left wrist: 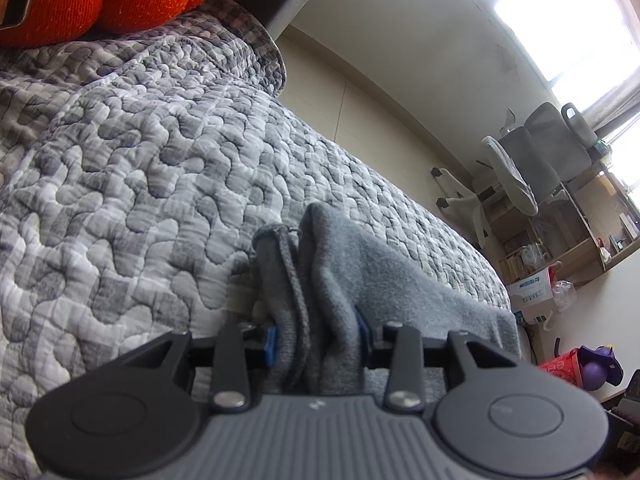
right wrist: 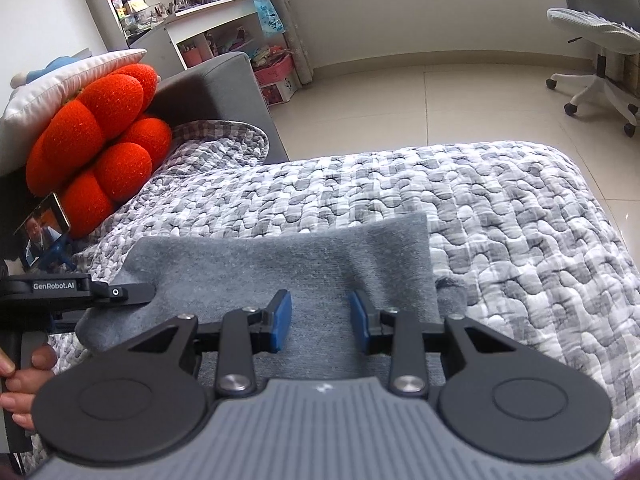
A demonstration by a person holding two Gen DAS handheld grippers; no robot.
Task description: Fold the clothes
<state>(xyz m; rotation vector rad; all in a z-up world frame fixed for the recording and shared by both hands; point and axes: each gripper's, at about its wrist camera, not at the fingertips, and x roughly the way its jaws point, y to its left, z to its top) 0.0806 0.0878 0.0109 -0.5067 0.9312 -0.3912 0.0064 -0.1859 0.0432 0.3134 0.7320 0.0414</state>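
A grey knit garment [right wrist: 304, 264] lies on the quilted bed cover [right wrist: 500, 216]. In the left wrist view its bunched edge [left wrist: 320, 288], with a dark seam, stands up between the blue pads, and my left gripper [left wrist: 318, 338] is shut on it. In the right wrist view my right gripper [right wrist: 320, 316] hovers open just above the middle of the garment, nothing between its blue pads [right wrist: 280, 320]. The left gripper [right wrist: 120, 292] shows there at the garment's left edge, held by a hand [right wrist: 24, 376].
An orange knotted cushion [right wrist: 100, 148] and a white pillow [right wrist: 68, 80] lean on the grey headboard [right wrist: 216, 84] at the left. A phone [right wrist: 42, 226] is propped below the cushion. Tiled floor, a white office chair [right wrist: 596, 40] and shelves [right wrist: 208, 24] lie beyond the bed.
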